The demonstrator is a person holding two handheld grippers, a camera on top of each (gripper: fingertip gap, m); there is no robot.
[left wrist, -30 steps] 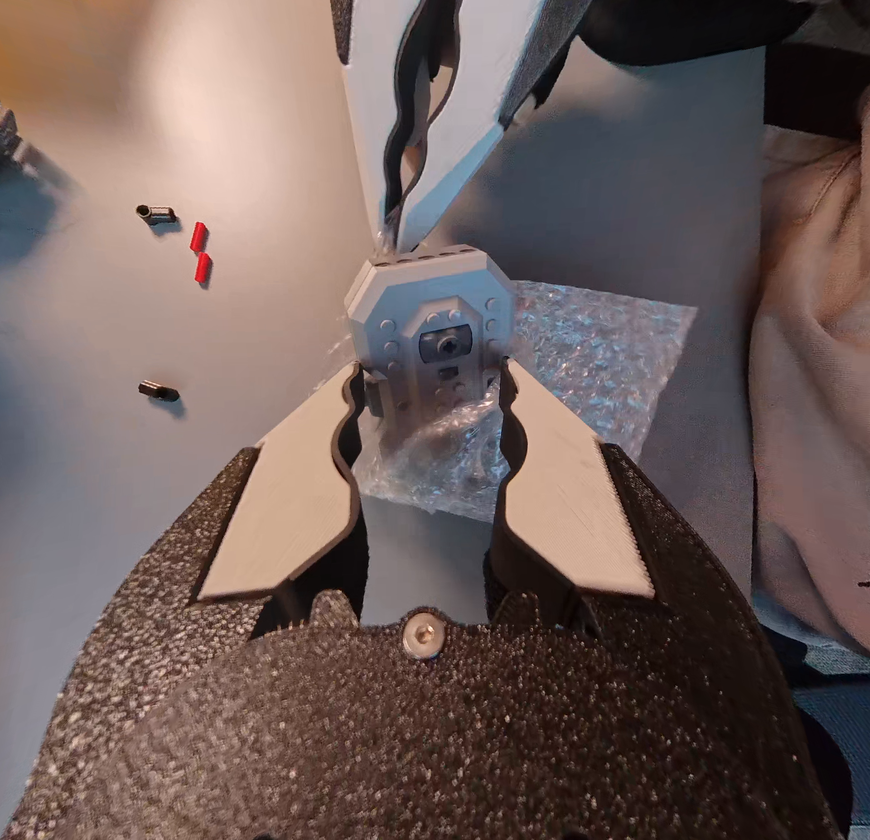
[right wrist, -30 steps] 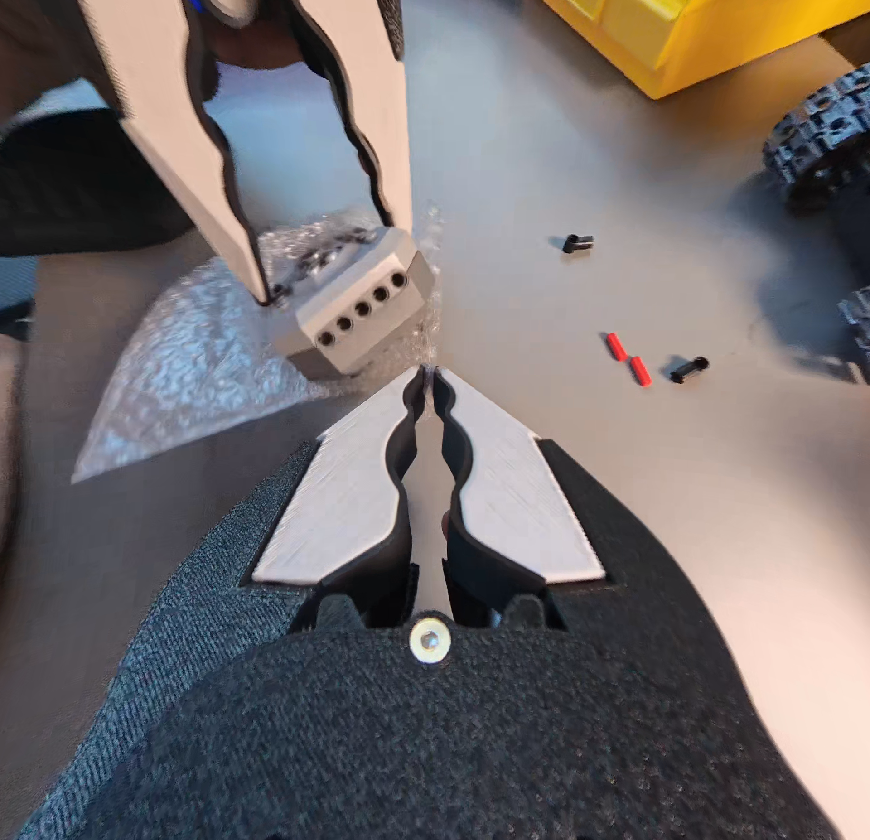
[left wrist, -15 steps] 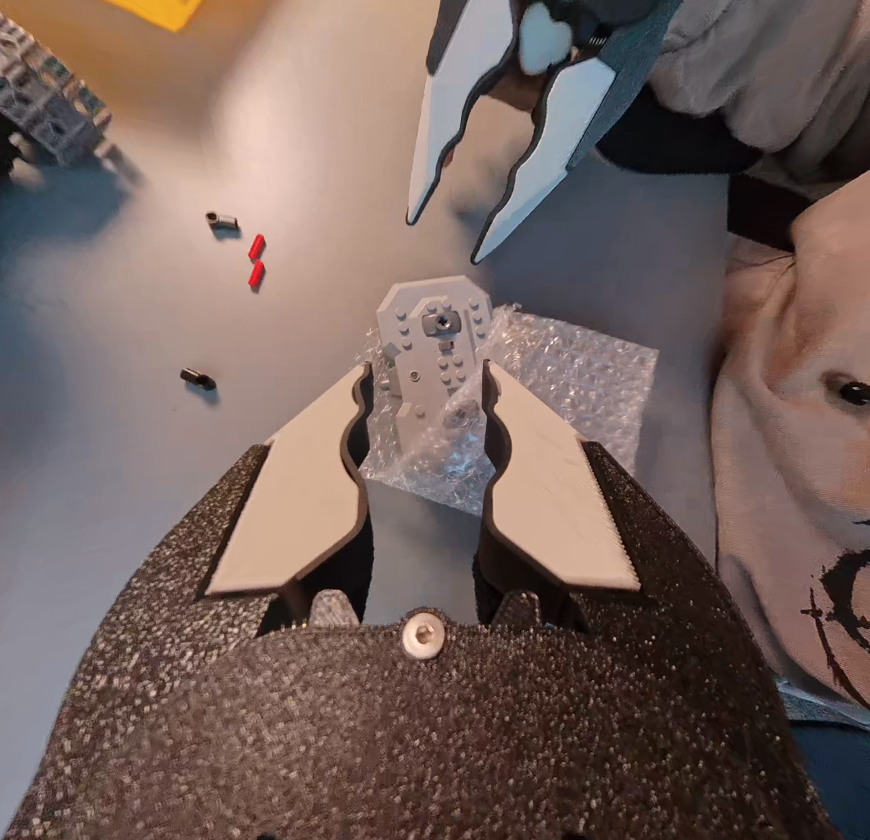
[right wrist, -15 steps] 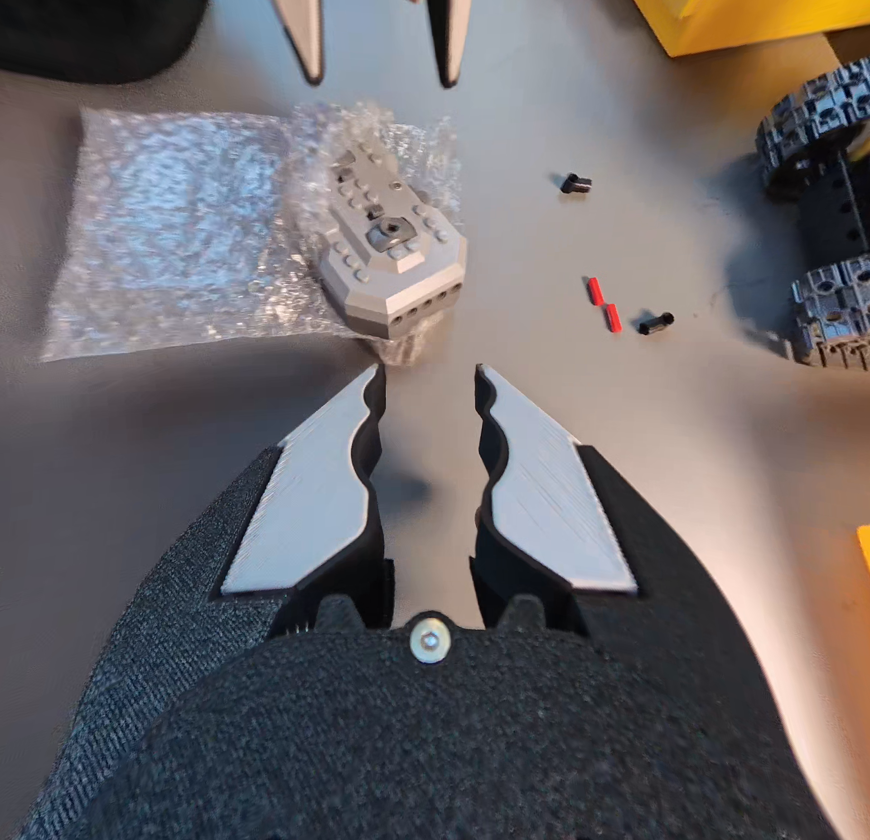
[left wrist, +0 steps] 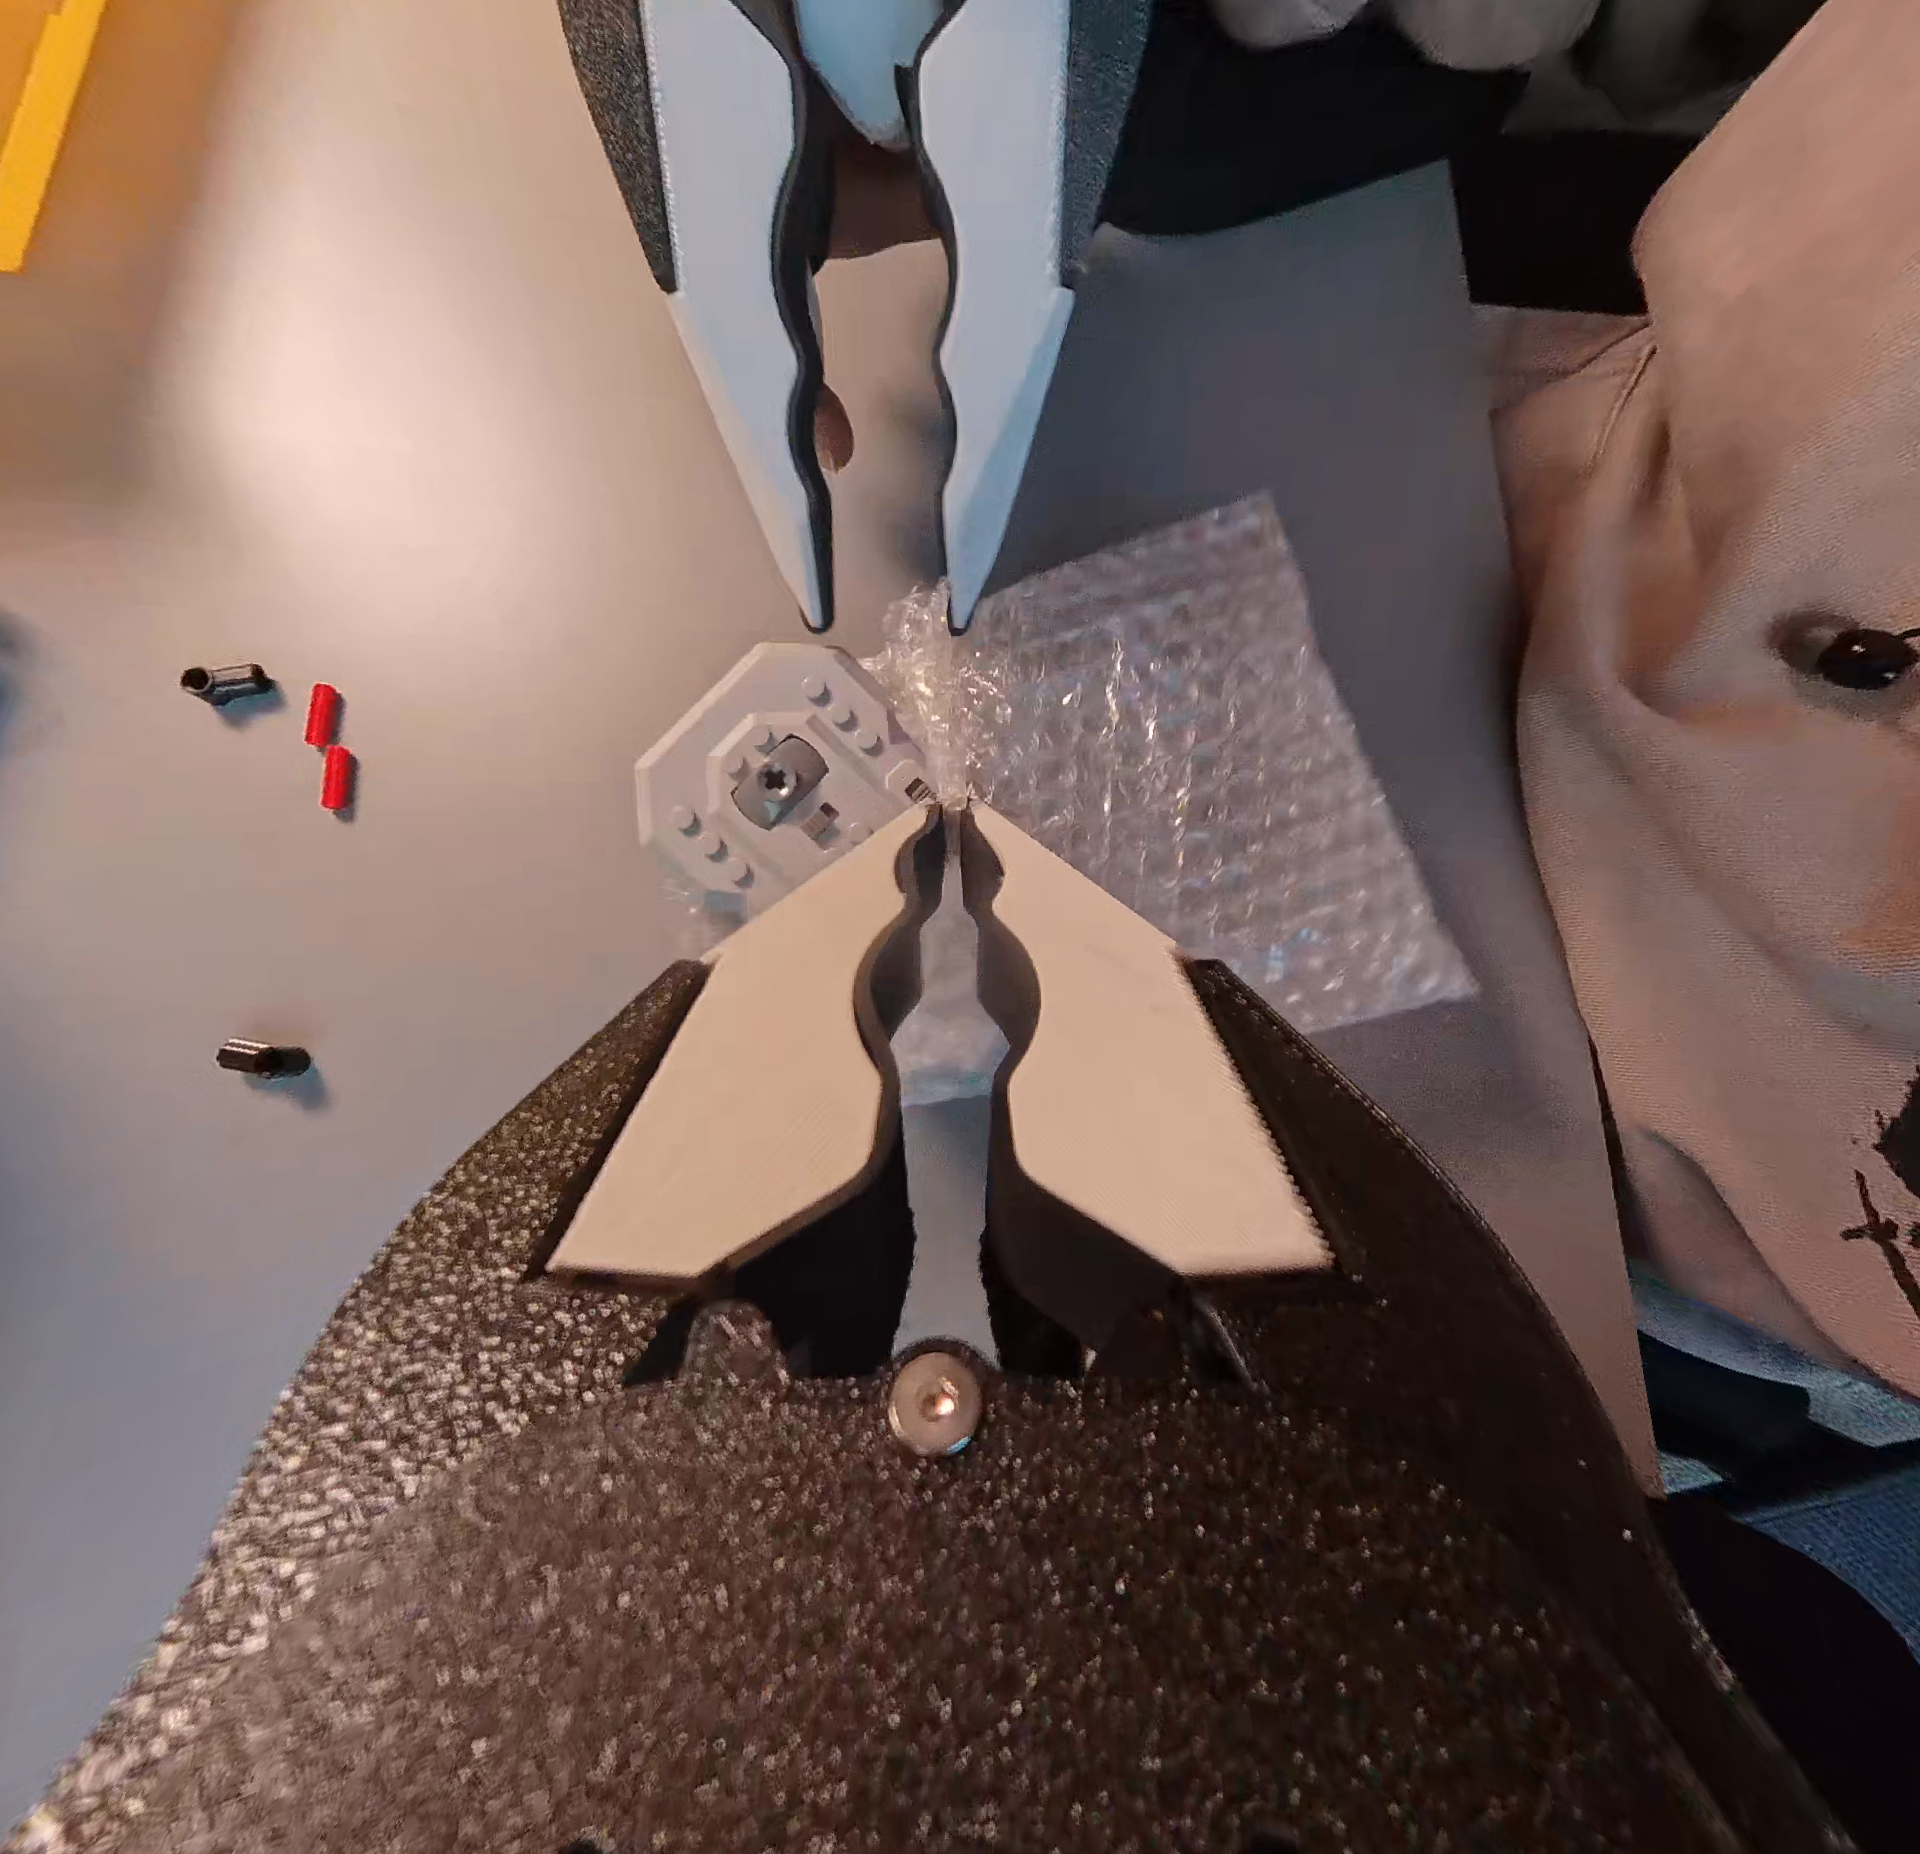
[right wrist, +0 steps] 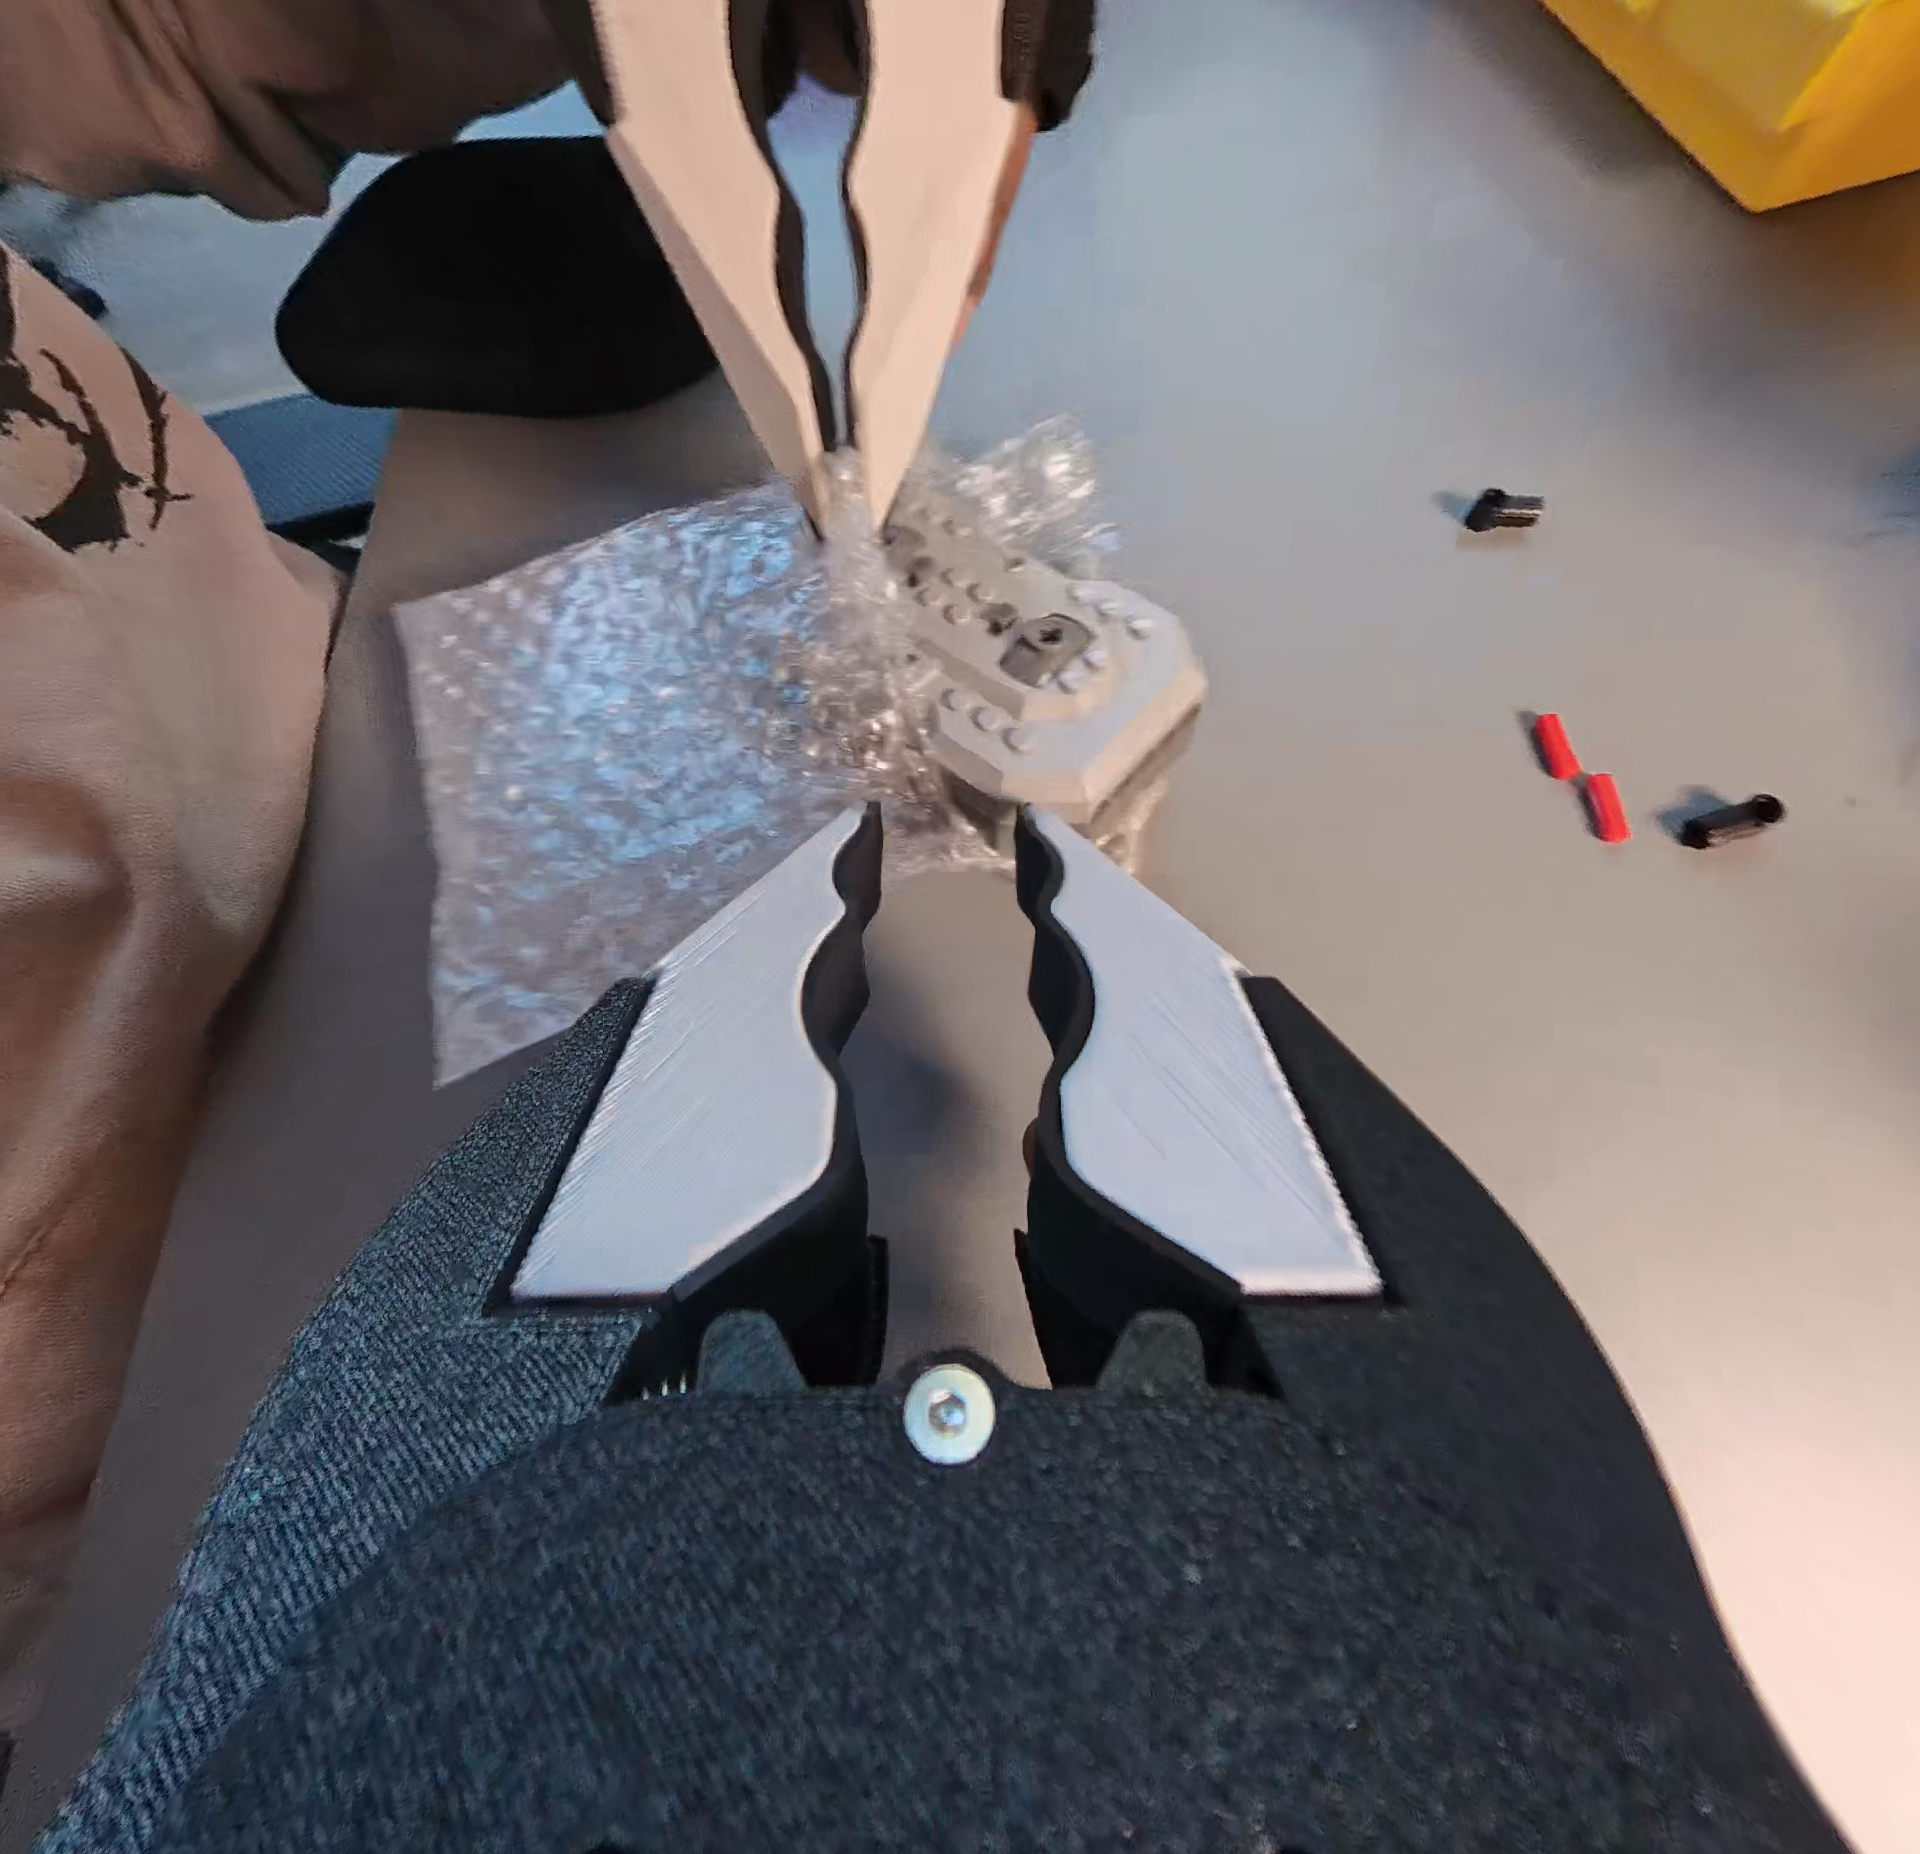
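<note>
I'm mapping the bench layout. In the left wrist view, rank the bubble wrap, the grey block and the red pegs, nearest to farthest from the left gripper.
1. Bubble wrap: pinched at the left gripper tips.
2. Grey block: just left of the tips.
3. Red pegs: far left.

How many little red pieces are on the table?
2. One red piece and the other red piece lie end to end on the grey table, left of the grey block. Others may be hidden.
</note>
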